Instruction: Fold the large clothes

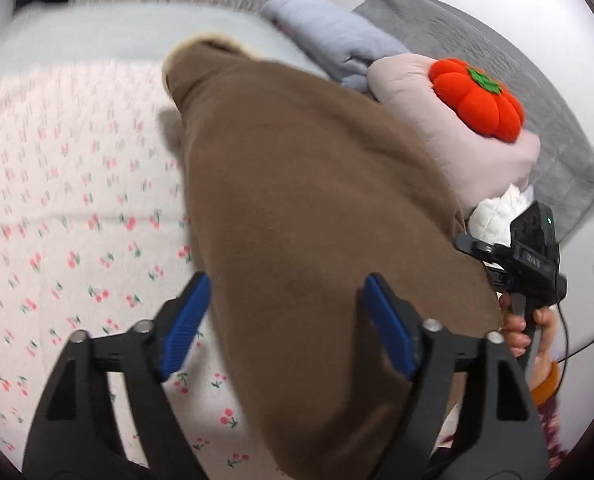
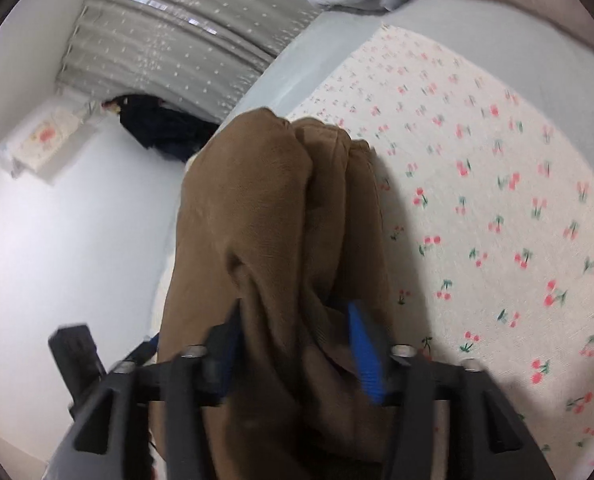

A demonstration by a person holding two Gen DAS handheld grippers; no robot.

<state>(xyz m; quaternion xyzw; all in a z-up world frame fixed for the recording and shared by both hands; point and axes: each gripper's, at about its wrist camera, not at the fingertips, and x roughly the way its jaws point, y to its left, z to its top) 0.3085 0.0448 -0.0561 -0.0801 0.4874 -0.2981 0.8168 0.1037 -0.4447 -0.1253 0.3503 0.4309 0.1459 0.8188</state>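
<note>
Our left gripper (image 1: 285, 320) has its fingers apart over the brown garment (image 1: 317, 220). Only its view shows the red pumpkin cushion (image 1: 477, 94) at 2 o'clock. Our right gripper (image 2: 297, 344) clamps bunched brown folds above the cherry-print sheet (image 2: 497, 220).

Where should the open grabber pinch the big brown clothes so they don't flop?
Best guess: the left gripper should pinch the brown garment at the near left edge, coming in from the side over the cherry-print sheet. Its fingers stand wide apart there, and the edge lies free. The right gripper seems to clamp the other bunched end, so the cloth would hang level.
</note>
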